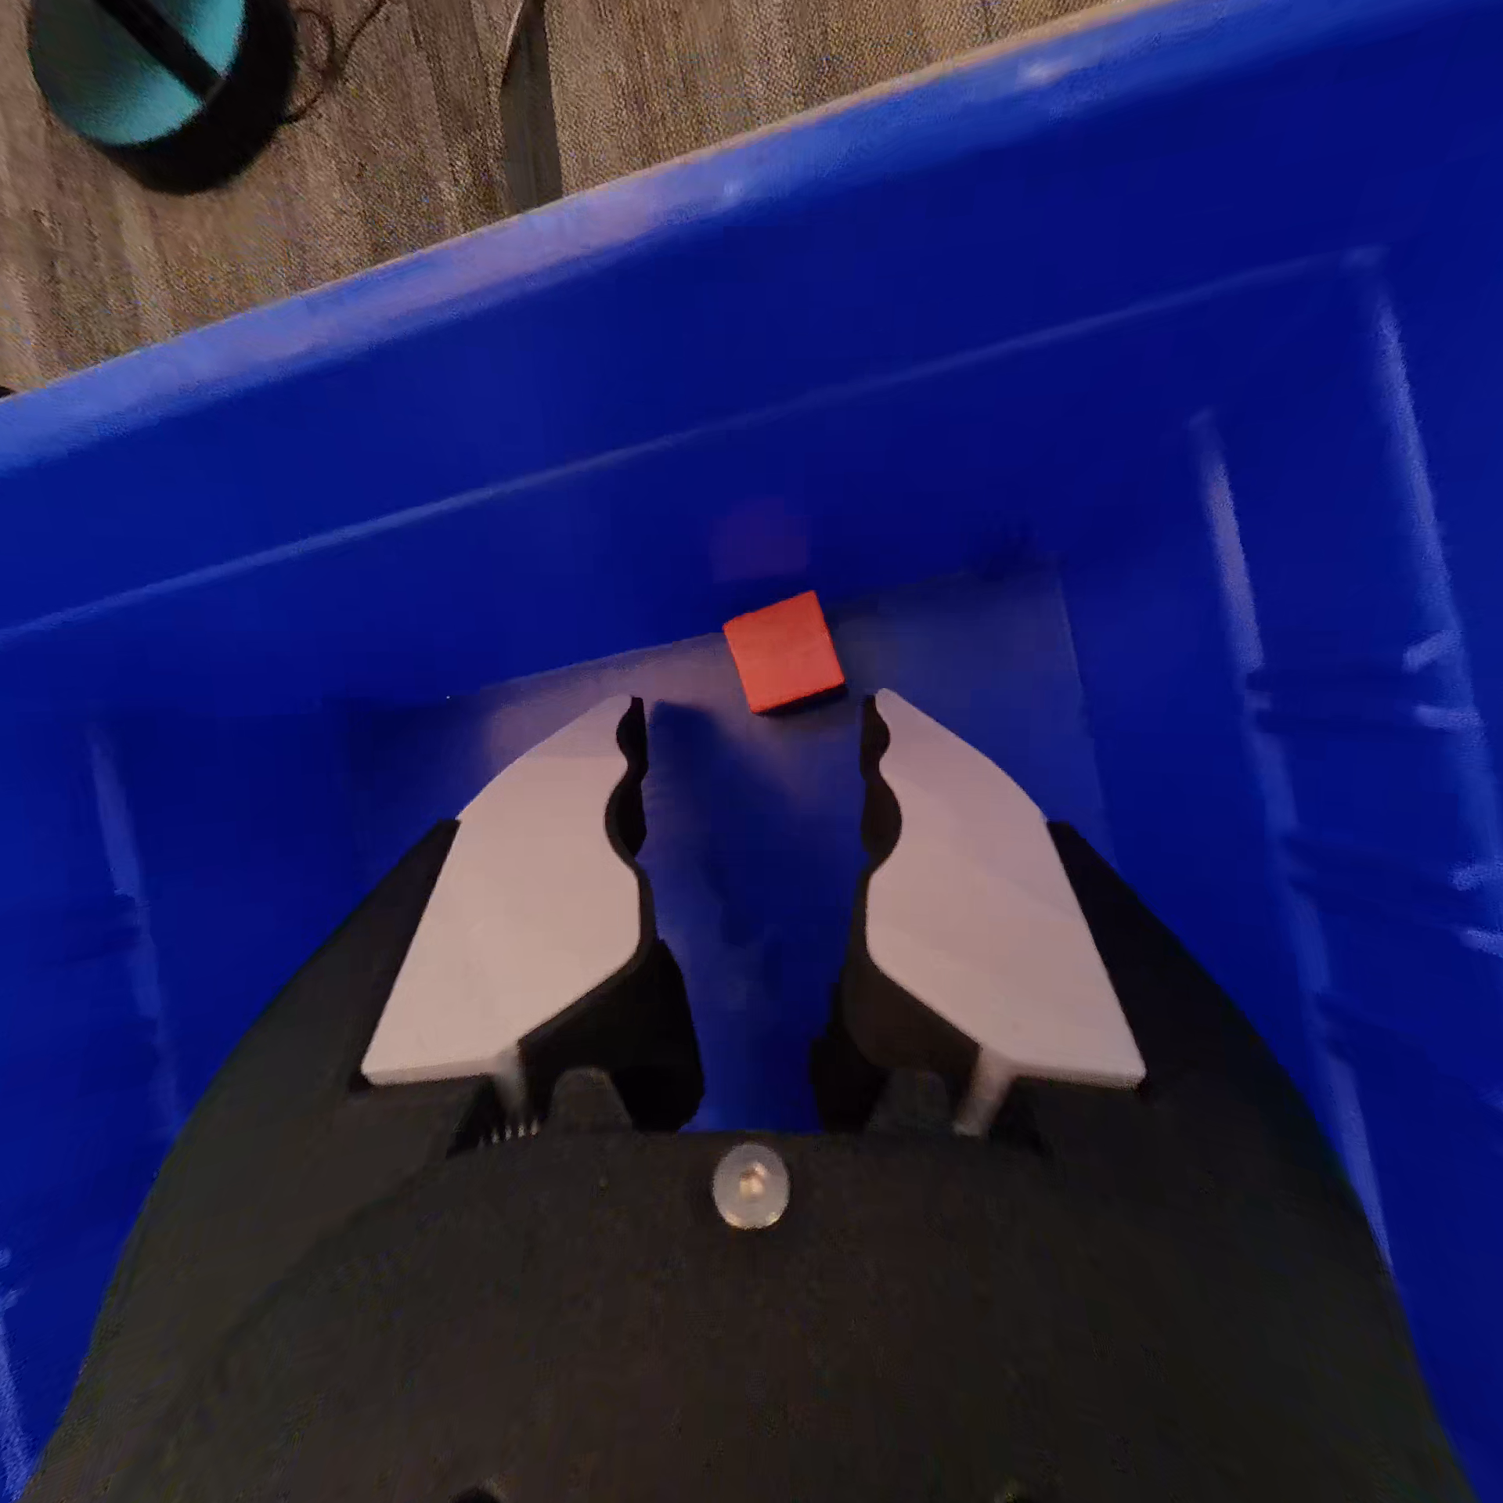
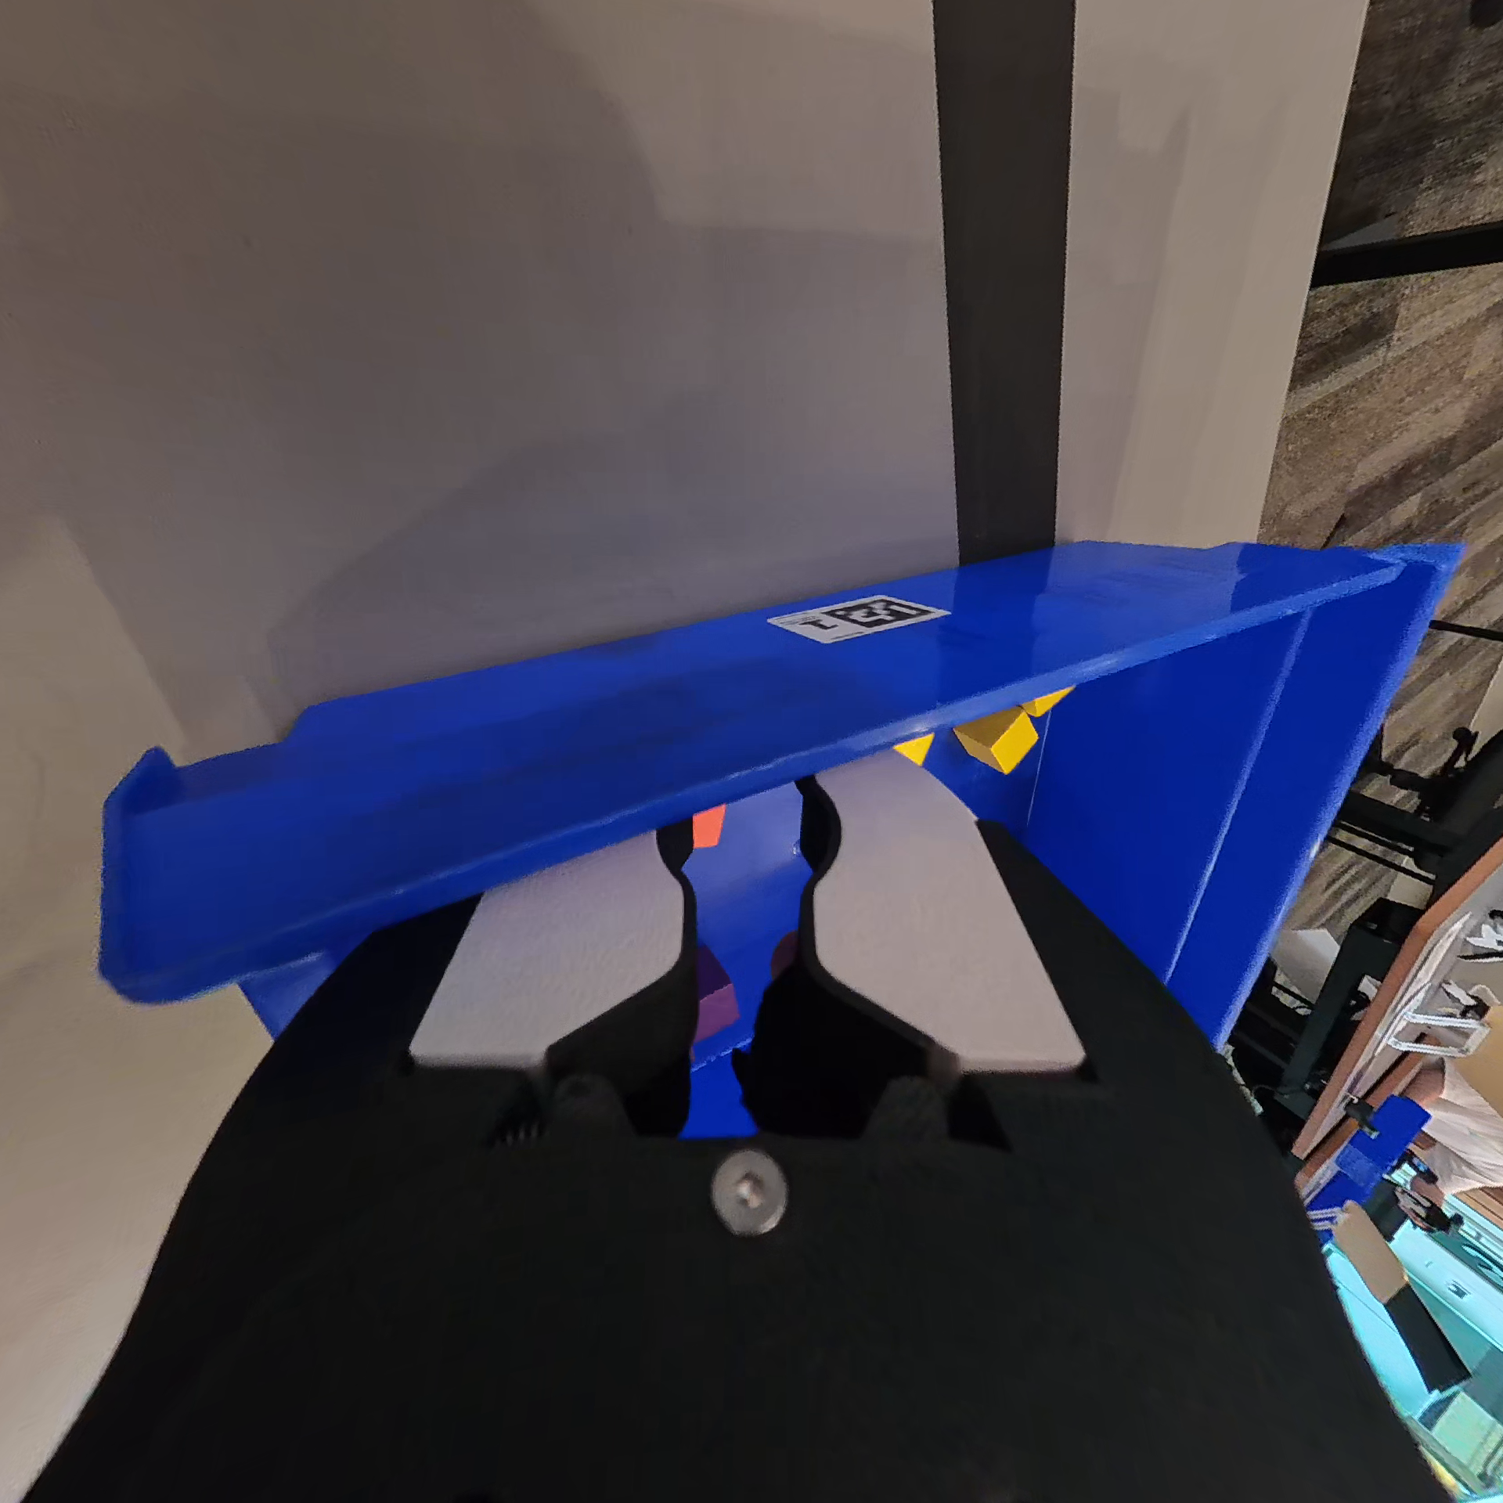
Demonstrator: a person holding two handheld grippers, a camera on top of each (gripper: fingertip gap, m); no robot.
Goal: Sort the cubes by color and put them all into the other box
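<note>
In the left wrist view my left gripper is open and empty, low inside a blue box. A red cube lies alone on the box floor just beyond my fingertips, by the far wall, touching neither finger. In the right wrist view my right gripper reaches under the broad rim of a blue box. The rim hides its fingertips. Between its fingers I see a bit of a red cube and purple cubes. Yellow cubes lie farther right in that box.
A white sticker sits on the blue rim. A pale wall and a dark post stand behind that box. A teal and black round object rests on the carpet beyond the left box. Shelving and clutter stand at the right.
</note>
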